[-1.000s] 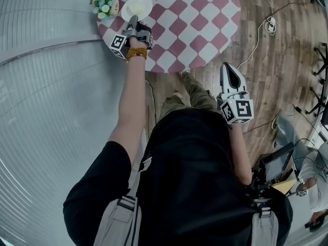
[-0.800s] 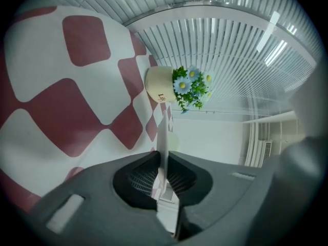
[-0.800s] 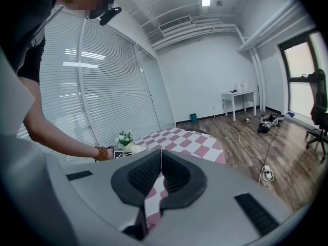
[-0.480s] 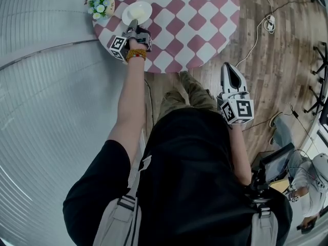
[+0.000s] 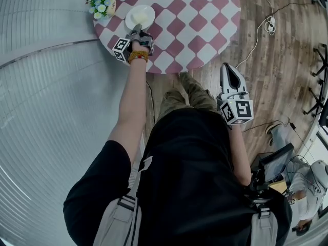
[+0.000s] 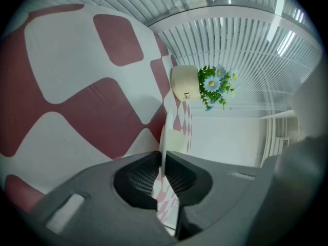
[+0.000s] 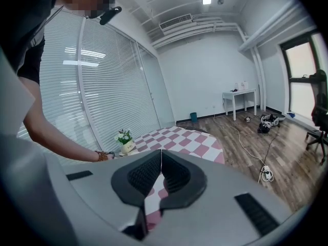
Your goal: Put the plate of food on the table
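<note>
A white plate (image 5: pixel 140 17) with pale food on it sits low at the near left part of the round pink-and-white checked table (image 5: pixel 200 24); whether it touches the cloth I cannot tell. My left gripper (image 5: pixel 136 29) is shut on the plate's near rim. In the left gripper view the plate (image 6: pixel 164 142) shows edge-on, pinched in the left gripper (image 6: pixel 162 170), with the table's cloth (image 6: pixel 77 86) close beside it. My right gripper (image 5: pixel 229 68) hangs off the table over the wooden floor, shut with nothing in it. In its own view the right gripper (image 7: pixel 161 160) points toward the table (image 7: pixel 184 137).
A cream pot of flowers (image 5: pixel 102 3) stands at the table's left edge, just left of the plate; it also shows in the left gripper view as the flower pot (image 6: pixel 185 83). A wall of blinds (image 5: pixel 46 111) runs on the left. Cables and a power strip (image 5: pixel 270 24) lie on the floor at right.
The left gripper has brought the plate down and a little nearer to me, away from the flower pot. The right gripper has stayed where it was.
</note>
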